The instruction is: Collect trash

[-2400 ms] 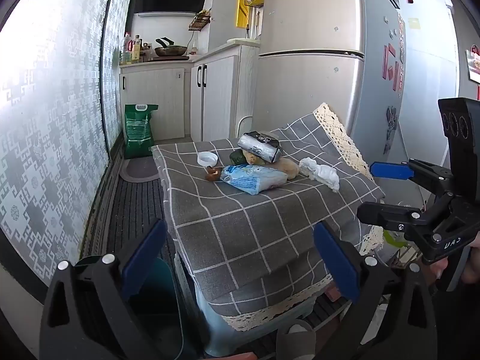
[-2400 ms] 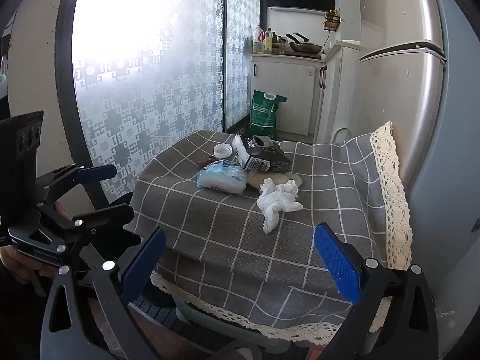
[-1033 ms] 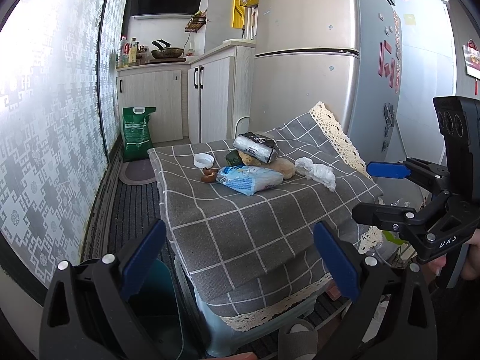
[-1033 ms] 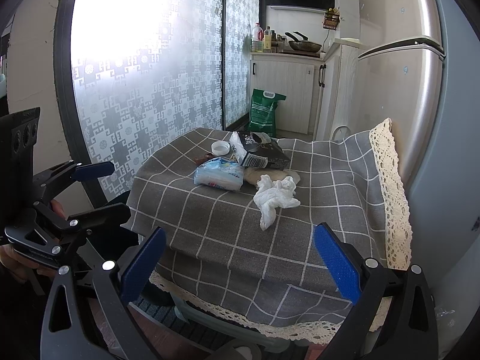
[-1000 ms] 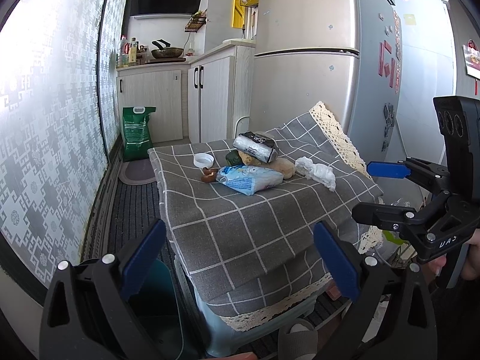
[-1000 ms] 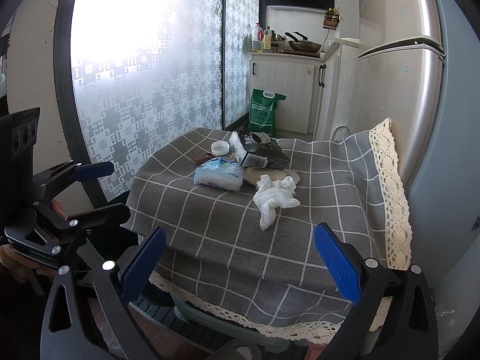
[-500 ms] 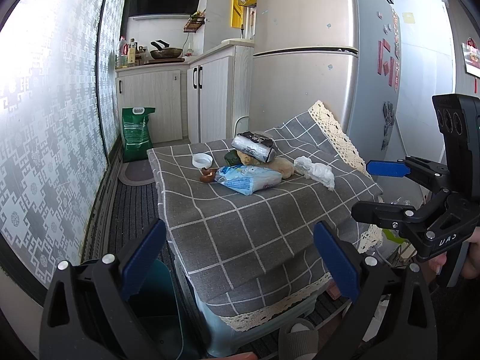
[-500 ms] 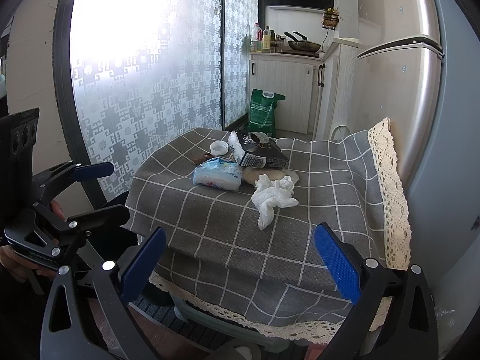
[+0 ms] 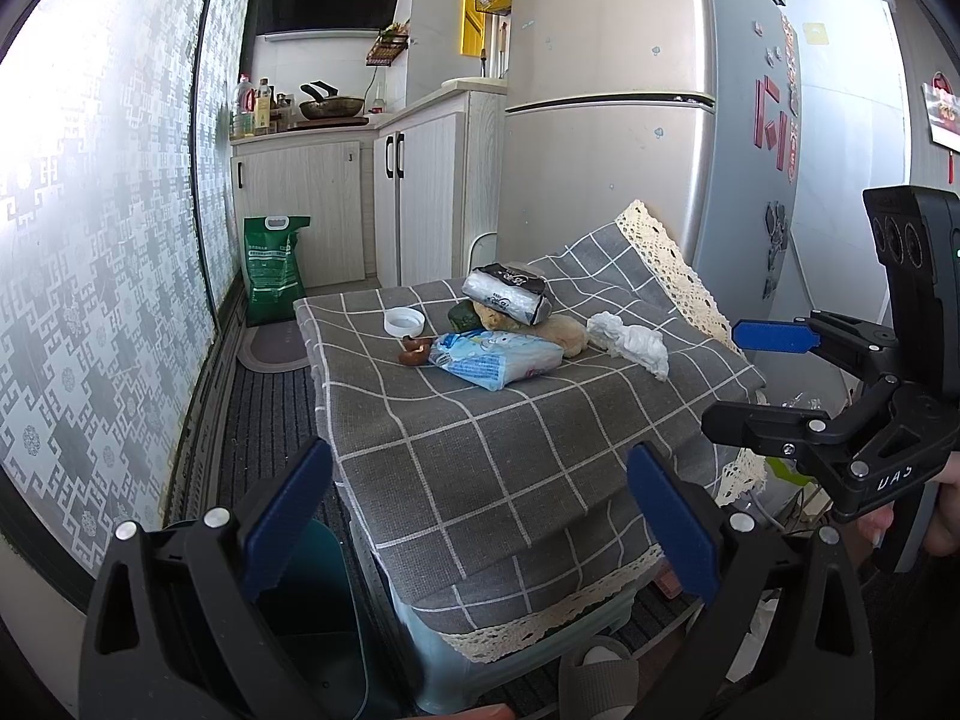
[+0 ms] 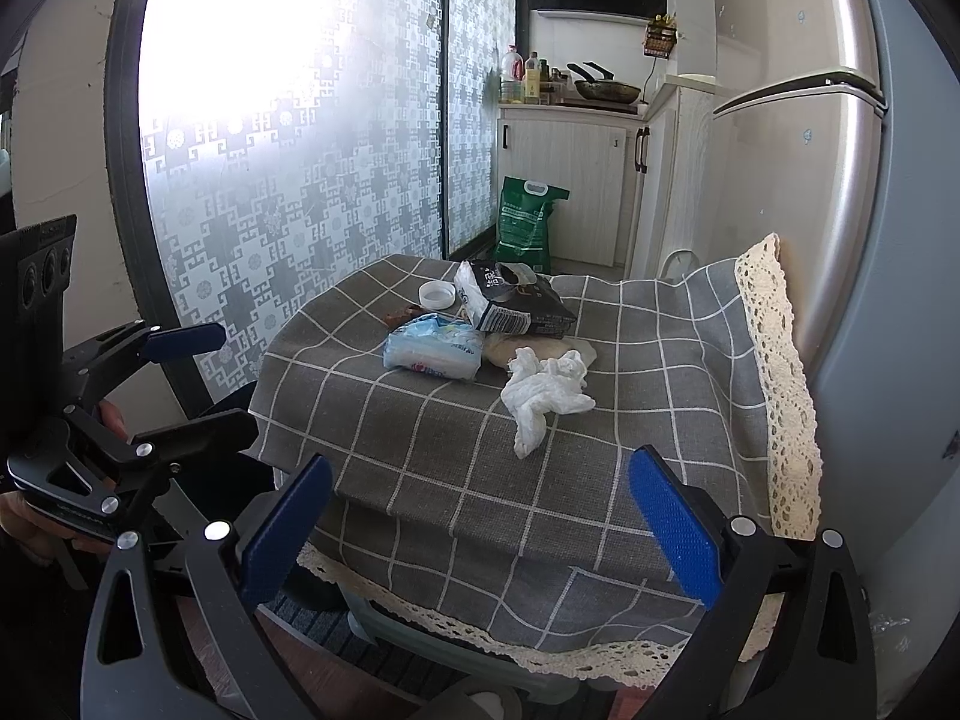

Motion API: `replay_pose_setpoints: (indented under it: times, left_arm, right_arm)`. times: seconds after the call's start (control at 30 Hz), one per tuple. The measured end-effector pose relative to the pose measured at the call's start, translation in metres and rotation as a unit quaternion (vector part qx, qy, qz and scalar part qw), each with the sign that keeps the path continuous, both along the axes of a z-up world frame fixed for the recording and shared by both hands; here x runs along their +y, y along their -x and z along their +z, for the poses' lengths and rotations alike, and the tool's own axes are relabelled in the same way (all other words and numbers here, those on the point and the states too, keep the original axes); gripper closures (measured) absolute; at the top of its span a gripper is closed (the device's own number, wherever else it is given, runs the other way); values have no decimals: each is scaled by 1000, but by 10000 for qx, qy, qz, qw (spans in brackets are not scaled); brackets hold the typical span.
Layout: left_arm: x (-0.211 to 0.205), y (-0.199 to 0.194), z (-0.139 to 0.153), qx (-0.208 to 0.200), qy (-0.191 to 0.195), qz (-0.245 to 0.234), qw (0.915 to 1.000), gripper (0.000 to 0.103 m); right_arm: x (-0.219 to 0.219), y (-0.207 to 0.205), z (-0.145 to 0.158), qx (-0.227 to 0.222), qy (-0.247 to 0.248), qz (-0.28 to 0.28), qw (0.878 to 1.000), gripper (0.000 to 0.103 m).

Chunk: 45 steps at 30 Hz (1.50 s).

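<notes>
A low table under a grey checked cloth (image 9: 480, 438) (image 10: 648, 360) holds the trash. A crumpled white tissue (image 9: 630, 343) (image 10: 543, 390) lies on its right side. Beside it are a blue-and-white plastic packet (image 9: 498, 357) (image 10: 435, 351), a black-and-white bag (image 9: 507, 294) (image 10: 516, 300), a white cap (image 9: 404, 321) (image 10: 437, 295) and a brown scrap (image 9: 415, 351). My left gripper (image 9: 480, 516) (image 10: 180, 378) is open, short of the table's near edge. My right gripper (image 10: 480, 528) (image 9: 756, 378) is open too, off the table's front-right side. Neither holds anything.
A dark green bin (image 9: 312, 618) stands on the floor left of the table. A silver fridge (image 9: 612, 120) rises behind the table, with white cabinets (image 9: 336, 204) and a green sack (image 9: 273, 267) beyond. A patterned glass wall (image 10: 300, 180) runs along the left.
Both grippers have drifted back slightly from the table; the trash looks a little farther away. Nothing was grasped and both stay open.
</notes>
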<state>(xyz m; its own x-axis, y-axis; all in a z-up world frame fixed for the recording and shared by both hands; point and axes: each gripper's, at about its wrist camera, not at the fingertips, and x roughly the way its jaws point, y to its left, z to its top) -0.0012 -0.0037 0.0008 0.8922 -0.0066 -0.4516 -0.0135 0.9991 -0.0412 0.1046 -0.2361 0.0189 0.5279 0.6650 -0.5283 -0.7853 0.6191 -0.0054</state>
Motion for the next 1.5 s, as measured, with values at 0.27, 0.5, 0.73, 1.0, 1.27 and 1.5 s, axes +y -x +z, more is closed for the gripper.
replay_pose_setpoints:
  times: [0.27, 0.5, 0.73, 1.0, 1.27, 1.5]
  left_arm:
    - [0, 0, 0, 2, -6, 3, 10000, 3]
    - [0, 0, 2, -7, -56, -2, 10000, 3]
    - [5, 0, 5, -62, 12, 140, 9999, 3]
    - [7, 1, 10, -104, 81, 44, 9999, 3]
    - [8, -10, 15, 10, 108, -42, 9999, 16]
    - [-1, -37, 22, 338, -232, -319, 9987, 39]
  right_arm:
    - [0, 0, 0, -3, -4, -5, 10000, 3]
    - [0, 0, 0, -8, -3, -5, 10000, 3]
    - [-4, -4, 5, 32, -67, -103, 9999, 3]
    - [0, -4, 12, 84, -54, -54, 9999, 8]
    - [3, -13, 22, 109, -50, -102, 9999, 19]
    - [14, -31, 27, 285, 33, -86, 9996, 25]
